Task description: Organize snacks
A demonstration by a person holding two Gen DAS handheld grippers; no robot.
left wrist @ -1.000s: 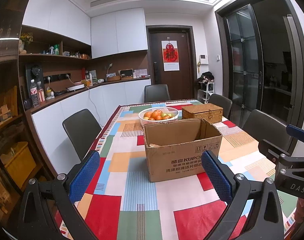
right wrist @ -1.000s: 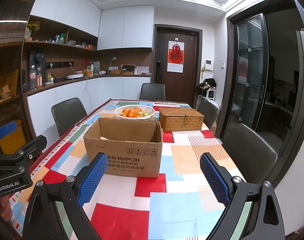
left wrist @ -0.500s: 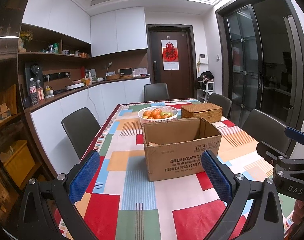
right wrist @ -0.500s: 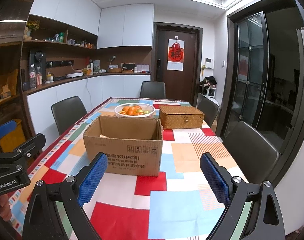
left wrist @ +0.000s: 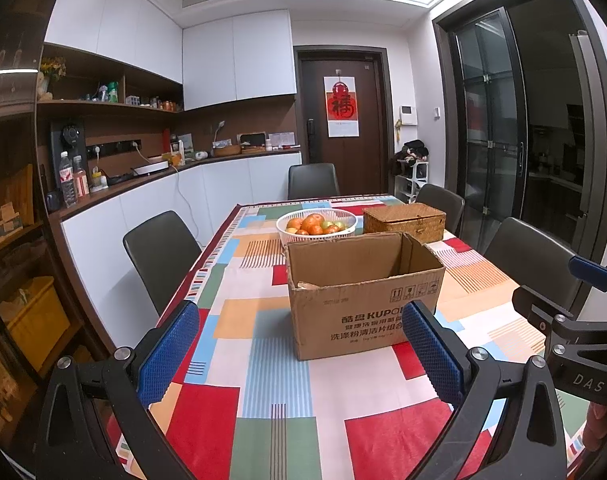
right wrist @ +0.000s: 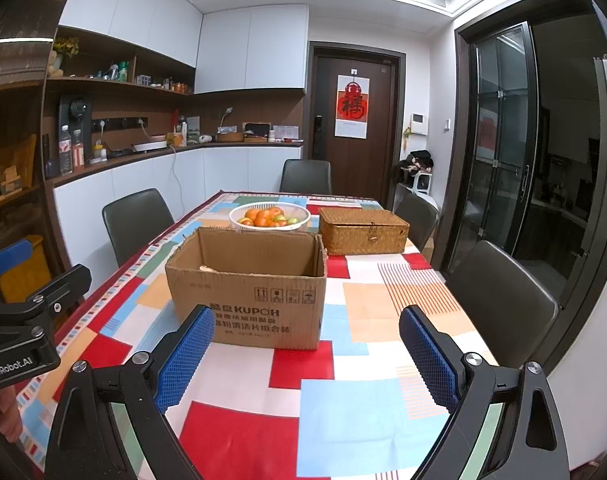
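An open brown cardboard box (left wrist: 363, 300) stands in the middle of the table (left wrist: 271, 380) with the patchwork cloth; it also shows in the right wrist view (right wrist: 247, 288). Its contents are mostly hidden. A closed wicker basket (left wrist: 403, 220) (right wrist: 363, 230) sits behind it to the right. My left gripper (left wrist: 299, 356) is open and empty, above the near table edge, short of the box. My right gripper (right wrist: 307, 356) is open and empty, also short of the box. Each gripper shows at the edge of the other's view.
A white bowl of fruit (left wrist: 316, 224) (right wrist: 269, 216) stands behind the box. Dark chairs (left wrist: 159, 252) (right wrist: 503, 304) line both sides and the far end. A counter with bottles and appliances (left wrist: 143, 172) runs along the left wall.
Both grippers have pulled back and risen slightly, so the box looks a little farther off. Both stay open and empty.
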